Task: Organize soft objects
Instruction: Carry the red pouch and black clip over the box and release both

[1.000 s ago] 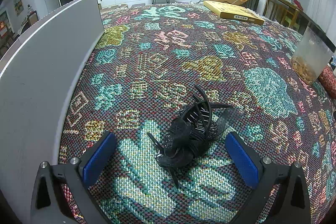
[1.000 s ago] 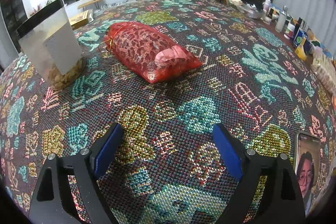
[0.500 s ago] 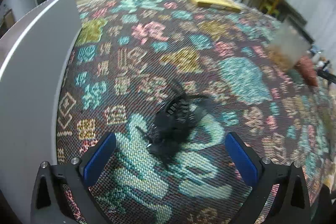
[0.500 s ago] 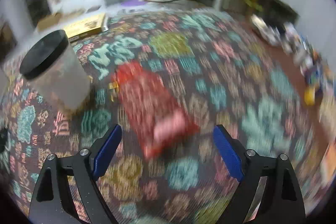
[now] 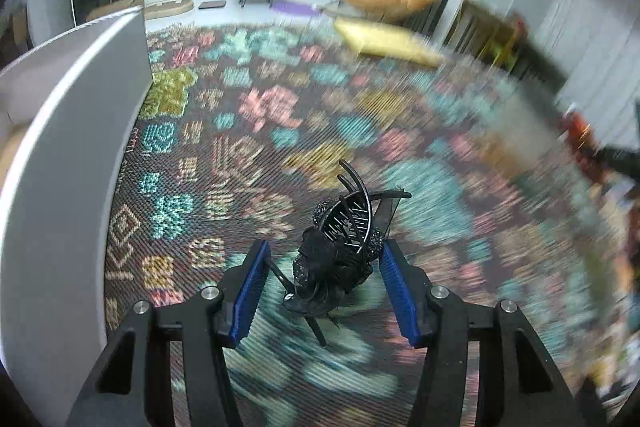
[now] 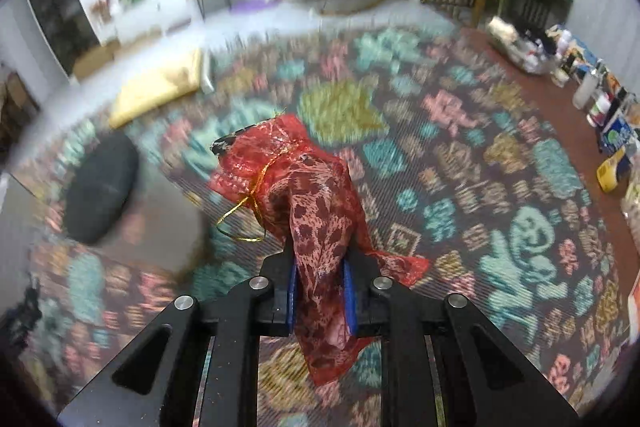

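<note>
A black hair clip (image 5: 340, 247) with lace and beads sits between the blue pads of my left gripper (image 5: 325, 253). The jaws are closing on it: the right pad touches its side and a thin prong meets the left pad. The clip looks sharp against the blurred patterned cloth (image 5: 248, 155), so it moves with the gripper. In the right wrist view, my right gripper (image 6: 320, 267) is shut on a red mesh bag (image 6: 304, 187) with a gold drawstring. The bag hangs up and over the fingers, lifted off the cloth.
A tall grey-white box wall (image 5: 60, 167) curves along the left. A flat yellow box (image 6: 156, 87) lies at the far edge. A clear container with a black lid (image 6: 100, 195) stands left of the red bag. Bottles and packets (image 6: 600, 99) crowd the right edge.
Both grippers went from wide open to closed on their objects and rose. The left took hold of the hair clip; the right took the red bag off the cloth.
</note>
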Tool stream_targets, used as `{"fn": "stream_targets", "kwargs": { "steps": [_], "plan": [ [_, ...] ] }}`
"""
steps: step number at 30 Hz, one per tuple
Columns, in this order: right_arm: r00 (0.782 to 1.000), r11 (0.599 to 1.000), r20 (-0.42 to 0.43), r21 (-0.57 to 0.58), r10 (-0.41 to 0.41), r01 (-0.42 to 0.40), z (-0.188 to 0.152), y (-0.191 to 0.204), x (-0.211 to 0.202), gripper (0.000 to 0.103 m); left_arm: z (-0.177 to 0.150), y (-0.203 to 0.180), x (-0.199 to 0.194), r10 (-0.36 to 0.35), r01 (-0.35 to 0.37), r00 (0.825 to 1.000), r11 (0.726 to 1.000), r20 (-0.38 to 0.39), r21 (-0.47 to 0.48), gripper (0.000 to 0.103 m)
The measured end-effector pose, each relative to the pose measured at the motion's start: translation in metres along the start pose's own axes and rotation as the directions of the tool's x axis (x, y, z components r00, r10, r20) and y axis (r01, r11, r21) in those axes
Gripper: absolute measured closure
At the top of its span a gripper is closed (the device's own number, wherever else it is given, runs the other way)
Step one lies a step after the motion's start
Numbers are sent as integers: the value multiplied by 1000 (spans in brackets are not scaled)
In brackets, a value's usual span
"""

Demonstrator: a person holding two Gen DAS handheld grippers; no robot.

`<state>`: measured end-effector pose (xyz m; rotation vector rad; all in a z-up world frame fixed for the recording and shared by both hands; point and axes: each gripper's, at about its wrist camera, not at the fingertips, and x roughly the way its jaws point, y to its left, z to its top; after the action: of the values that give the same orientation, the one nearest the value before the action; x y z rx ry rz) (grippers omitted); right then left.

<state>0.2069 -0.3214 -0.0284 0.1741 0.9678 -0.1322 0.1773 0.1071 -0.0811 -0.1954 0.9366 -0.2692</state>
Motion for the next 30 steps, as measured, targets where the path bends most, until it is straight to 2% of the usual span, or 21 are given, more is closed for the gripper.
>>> {"fn": "stream_targets", "kwargs": {
  "steps": [4,5,7,10,11,13,15,16,18,19,20,21,22,23,24,25,27,28,30],
  "plan": [
    [989,989,41,-27,143,-142,4,53,-57,84,1,8,-71,-112,117,989,992,98,-48,47],
    [983,983,42,-40,181,-180,2,69,-66,84,1,13,-91,-114,121,986,991,122,-48,47],
    [955,953,32,-74,296,-293,-9,120,-89,84,2,30,-126,-87,94,983,995,160,-41,47],
    [877,872,-21,-105,479,-479,-30,202,-108,83,-7,74,-179,22,-12,982,999,187,-52,47],
    [832,825,-56,-113,551,-554,-42,240,-115,83,-12,87,-192,64,-53,980,997,191,-60,47],
    [764,753,-121,-126,634,-646,-64,294,-122,83,-24,119,-219,179,-165,964,983,197,-84,47],
    [687,675,-200,-132,699,-726,-94,355,-129,83,-36,152,-236,278,-258,944,958,180,-126,46],
    [658,648,-232,-130,716,-751,-107,378,-131,82,-43,169,-242,323,-300,932,942,163,-152,46],
    [610,601,-299,-132,734,-788,-136,426,-131,81,-54,195,-247,378,-350,916,917,137,-192,46],
    [597,588,-326,-139,733,-797,-151,448,-130,79,-61,204,-247,406,-376,906,903,124,-209,45],
    [593,583,-344,-144,728,-799,-163,466,-127,71,-66,211,-246,428,-397,897,890,111,-222,43],
    [595,586,-369,-151,714,-796,-180,486,-122,54,-69,216,-244,439,-408,892,883,103,-231,36],
    [596,587,-391,-156,702,-794,-191,497,-119,43,-73,219,-241,451,-419,887,875,95,-243,31],
    [604,595,-420,-171,677,-786,-204,510,-113,31,-76,219,-239,460,-427,883,869,91,-252,19],
    [617,605,-429,-184,660,-775,-209,512,-108,31,-78,218,-239,475,-439,875,861,95,-258,14],
    [629,617,-435,-191,644,-764,-213,513,-104,31,-80,215,-237,485,-448,869,856,101,-258,14],
    [627,622,-432,-174,648,-763,-215,503,-101,31,-81,208,-237,513,-476,851,843,110,-252,14],
    [633,627,-422,-176,649,-759,-213,497,-103,31,-84,206,-241,529,-490,841,835,116,-252,14],
    [672,645,-388,-220,631,-732,-204,488,-110,31,-88,201,-253,561,-518,817,815,134,-258,14]
  ]
}}
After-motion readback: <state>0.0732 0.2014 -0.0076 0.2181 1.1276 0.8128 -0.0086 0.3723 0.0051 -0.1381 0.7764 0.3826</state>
